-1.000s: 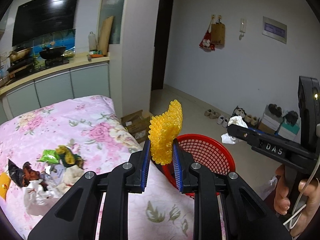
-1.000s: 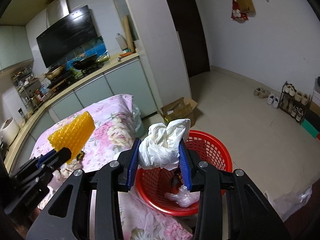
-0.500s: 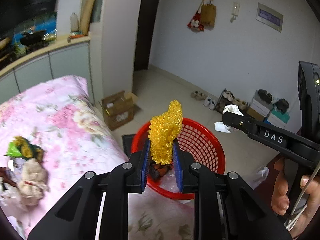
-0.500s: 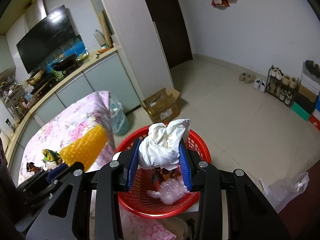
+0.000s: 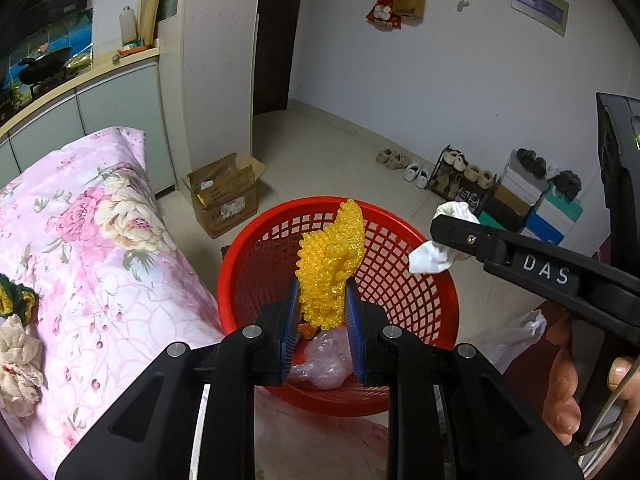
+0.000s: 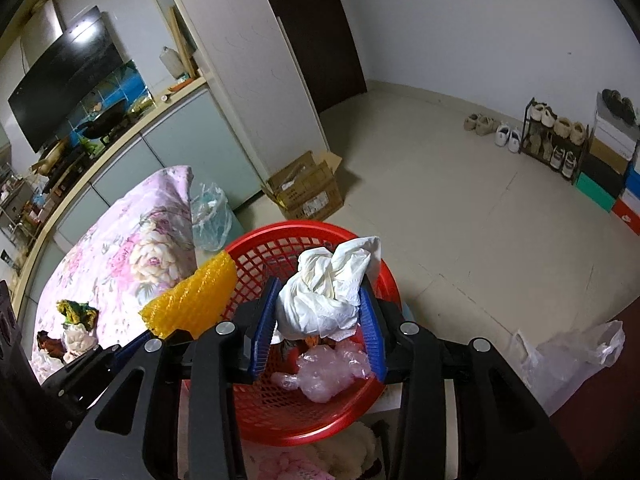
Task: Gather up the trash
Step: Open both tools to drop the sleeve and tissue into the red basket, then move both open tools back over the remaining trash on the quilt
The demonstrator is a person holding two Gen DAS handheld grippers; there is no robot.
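Both loads now over the red basket [image 5: 404, 292] — right hand-held gripper [image 6: 318, 316] opening.

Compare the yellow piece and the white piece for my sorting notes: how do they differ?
The yellow bubble wrap is bright, bumpy and stiff-looking; the white tissue is plain, soft and crumpled. The bubble wrap sits pinched in the left gripper; the tissue sits between the right gripper's opening jaws. Both hang over the red basket.
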